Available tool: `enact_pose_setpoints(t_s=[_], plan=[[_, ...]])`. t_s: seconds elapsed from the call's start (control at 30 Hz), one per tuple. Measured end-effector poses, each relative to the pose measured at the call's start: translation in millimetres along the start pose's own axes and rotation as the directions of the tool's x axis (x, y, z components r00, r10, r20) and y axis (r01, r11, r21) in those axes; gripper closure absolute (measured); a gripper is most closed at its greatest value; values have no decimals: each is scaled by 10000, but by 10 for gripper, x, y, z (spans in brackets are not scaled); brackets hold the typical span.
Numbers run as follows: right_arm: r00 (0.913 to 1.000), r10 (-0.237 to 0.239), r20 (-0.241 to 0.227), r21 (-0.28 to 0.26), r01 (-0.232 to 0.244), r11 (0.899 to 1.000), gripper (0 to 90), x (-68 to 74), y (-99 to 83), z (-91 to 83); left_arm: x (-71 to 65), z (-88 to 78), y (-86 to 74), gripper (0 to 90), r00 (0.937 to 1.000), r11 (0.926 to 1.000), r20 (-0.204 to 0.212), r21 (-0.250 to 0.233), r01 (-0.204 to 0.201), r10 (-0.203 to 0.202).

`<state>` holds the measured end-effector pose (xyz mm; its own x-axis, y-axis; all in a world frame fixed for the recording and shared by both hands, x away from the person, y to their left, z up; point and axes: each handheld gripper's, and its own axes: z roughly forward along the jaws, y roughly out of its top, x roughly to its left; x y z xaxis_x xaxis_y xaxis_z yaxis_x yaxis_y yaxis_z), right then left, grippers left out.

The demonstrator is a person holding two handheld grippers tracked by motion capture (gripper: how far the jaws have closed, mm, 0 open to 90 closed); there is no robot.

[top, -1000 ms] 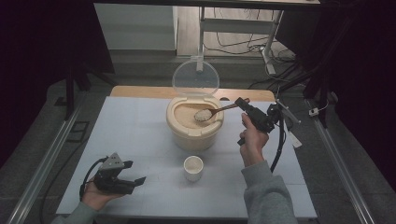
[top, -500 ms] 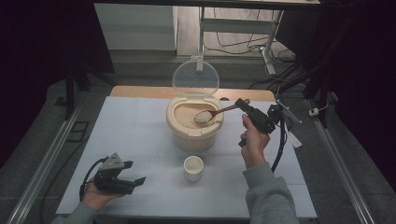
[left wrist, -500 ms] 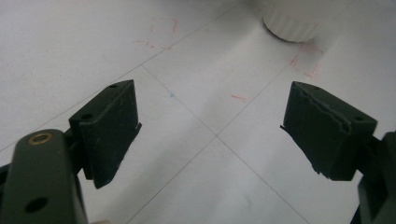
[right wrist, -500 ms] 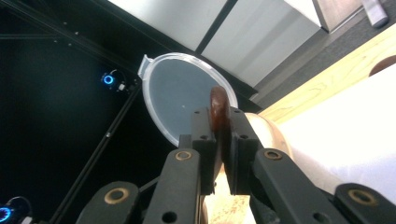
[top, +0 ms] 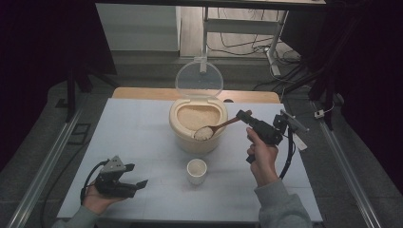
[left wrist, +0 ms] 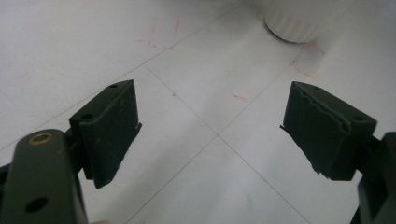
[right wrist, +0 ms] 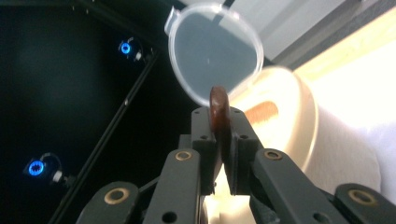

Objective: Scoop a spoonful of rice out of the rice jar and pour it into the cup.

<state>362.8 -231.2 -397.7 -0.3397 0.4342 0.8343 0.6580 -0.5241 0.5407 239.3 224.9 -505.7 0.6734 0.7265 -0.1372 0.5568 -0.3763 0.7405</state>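
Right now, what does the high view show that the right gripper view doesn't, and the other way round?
High view alone: the spoon's bowl heaped with rice at the container's near rim, the small white cup in front of it, and the open left gripper resting low on the table.

Right gripper view alone: close up, the right gripper shut on the wooden spoon handle, edge-on.

Both: the beige rice container and its raised clear lid.

The white table [top: 142,142] bears a rice container [top: 197,126] and 1 small cup [top: 196,170].
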Motion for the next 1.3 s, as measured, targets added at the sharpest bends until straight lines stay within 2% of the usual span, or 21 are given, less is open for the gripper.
enact_pose_setpoints(t_s=[0.23, 0.47, 0.63, 0.77, 0.83, 0.93, 1.0, 1.1, 1.17, 1.23, 1.27, 1.3], plan=[[9997, -243, 48, 773, 239, 9967, 838, -27, -175, -95, 0, 0, -2, 181, 10000, 10000, 3, -7, 27, -27], [9975, -562, 419, 1342, 501, 9897, 838, -98, -326, -56, -4, 13, 0, 180, 10000, 10000, 28, 29, 0, 0], [9915, -987, 852, 1564, 845, 9841, 838, -161, -378, -5, -4, 20, -4, 180, 10000, 10000, 38, 56, 6, -7], [9797, -1650, 1139, 1702, 1444, 9748, 838, -146, -418, 43, -1, 20, -7, 180, 10000, 10000, 36, 56, 19, -19], [9745, -1934, 1136, 1769, 1717, 9691, 837, -122, -433, 49, -1, 19, -7, 180, 10000, 10000, 29, 54, 5, -5], [9599, -2544, 1181, 1751, 2321, 9568, 838, -58, -457, 52, -4, 21, -6, 180, 10000, 10000, 32, 63, 1, -2], [9457, -3007, 1236, 1787, 2769, 9442, 838, -16, -470, 49, -7, 21, -5, 181, 10000, 10000, 27, 65, -11, 11], [9303, -3482, 1156, 1714, 3266, 9295, 837, 34, -499, 47, -8, 23, -5, 180, 10000, 10000, 18, 62, 0, 0], [9162, -3866, 1055, 1681, 3667, 9150, 837, 73, -521, 36, -8, 23, -4, 180, 10000, 10000, 16, 55, 6, -6], [8928, -4433, 801, 1528, 4285, 8905, 837, 124, -541, 13, -8, 23, -2, 180, 10000, 10000, 19, 43, 5, -5], [8774, -4751, 668, 1411, 4630, 8750, 837, 157, -556, -3, -9, 23, -1, 180, 10000, 10000, 16, 40, 4, -5], [8586, -5090, 613, 1374, 4979, 8563, 837, 196, -573, -24, -9, 22, 0, 180, 10000, 10000, 21, 41, 7, -8]])
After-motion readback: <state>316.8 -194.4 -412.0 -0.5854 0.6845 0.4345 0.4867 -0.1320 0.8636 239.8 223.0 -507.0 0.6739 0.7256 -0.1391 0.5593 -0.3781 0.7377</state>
